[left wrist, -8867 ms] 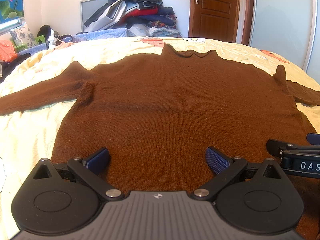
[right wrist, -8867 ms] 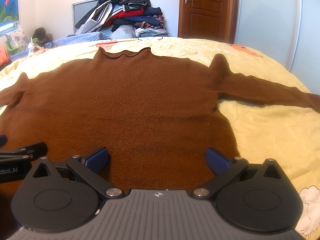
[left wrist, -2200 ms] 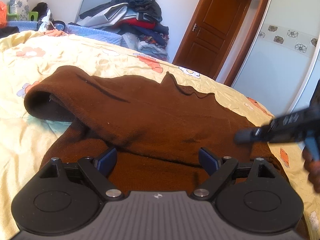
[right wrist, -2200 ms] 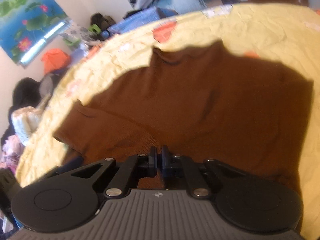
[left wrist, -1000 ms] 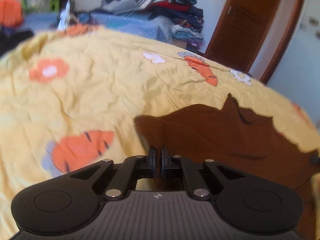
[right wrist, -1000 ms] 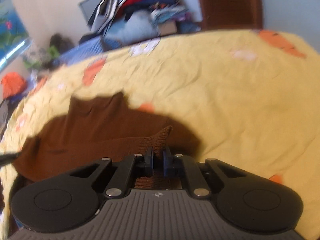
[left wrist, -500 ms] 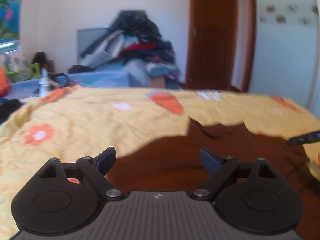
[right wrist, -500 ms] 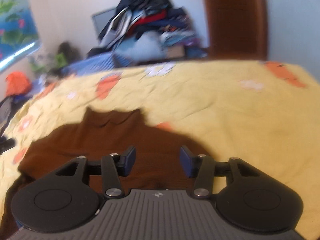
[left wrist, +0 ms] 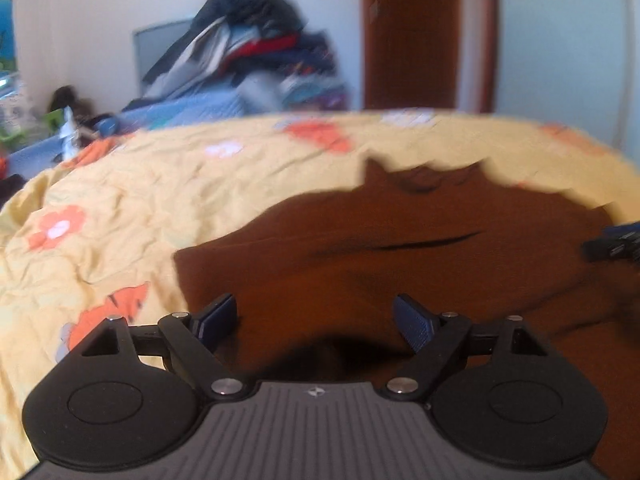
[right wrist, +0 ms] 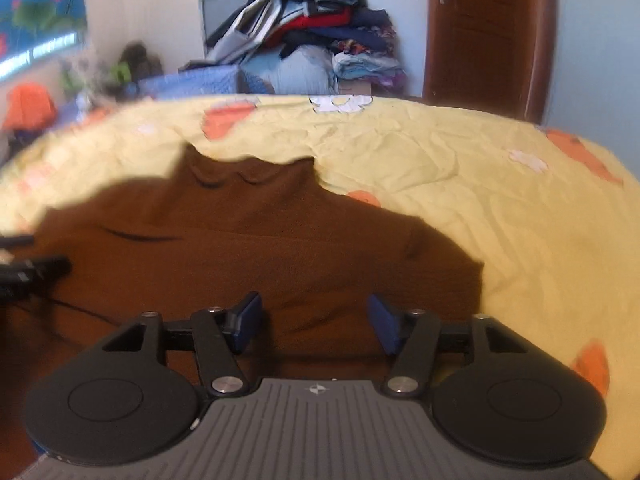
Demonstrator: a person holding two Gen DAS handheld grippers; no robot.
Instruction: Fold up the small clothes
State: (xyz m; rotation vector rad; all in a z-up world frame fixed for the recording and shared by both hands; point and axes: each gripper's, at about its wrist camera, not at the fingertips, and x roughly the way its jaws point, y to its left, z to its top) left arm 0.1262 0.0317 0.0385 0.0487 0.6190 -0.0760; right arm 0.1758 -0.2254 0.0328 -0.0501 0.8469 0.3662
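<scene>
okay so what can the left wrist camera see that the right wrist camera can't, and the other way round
Only the left wrist view shows the sweater's left folded edge and the white panel beyond the door. Only the right wrist view shows the lotus picture, the orange bundle and the sweater's right edge. Both show the brown sweater on the yellow bedspread, the clothes pile, the wooden door, and an open gripper with the other gripper's tip at the frame edge.

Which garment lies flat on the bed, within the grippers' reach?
The brown sweater, spread on the yellow bedspread; the other clothes sit heaped in a pile beyond the bed.
</scene>
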